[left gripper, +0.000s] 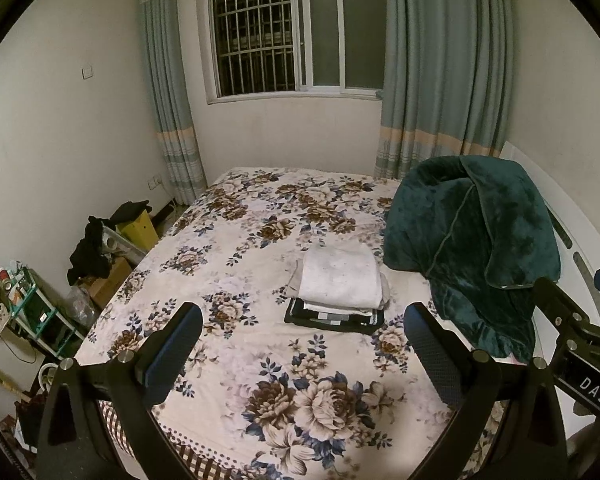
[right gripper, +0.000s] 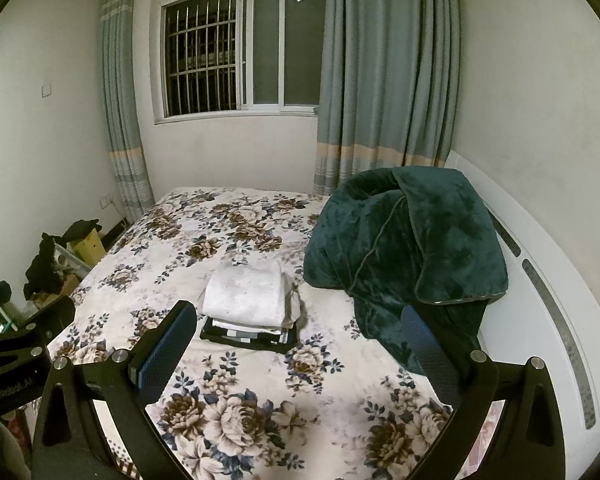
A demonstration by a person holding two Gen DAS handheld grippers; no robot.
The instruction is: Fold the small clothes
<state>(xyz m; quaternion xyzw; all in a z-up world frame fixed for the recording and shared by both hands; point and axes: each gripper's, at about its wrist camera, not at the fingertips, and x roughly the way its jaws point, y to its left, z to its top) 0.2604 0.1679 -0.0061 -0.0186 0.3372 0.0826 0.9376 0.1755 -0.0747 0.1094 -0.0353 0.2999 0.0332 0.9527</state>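
Note:
A stack of folded small clothes (left gripper: 338, 286) lies in the middle of the floral bed (left gripper: 260, 216), a white piece on top and a dark striped piece at the bottom. It also shows in the right wrist view (right gripper: 248, 304). My left gripper (left gripper: 304, 340) is open and empty, held above the near part of the bed, short of the stack. My right gripper (right gripper: 300, 340) is open and empty too, at about the same distance. Part of the right gripper shows at the right edge of the left wrist view (left gripper: 572, 328).
A dark green plush blanket (left gripper: 476, 248) is heaped on the right side of the bed, next to the stack, against the white headboard (right gripper: 548, 280). Boxes, black clothes (left gripper: 96, 248) and a small shelf (left gripper: 32, 312) crowd the floor at the left. A window and curtains stand behind.

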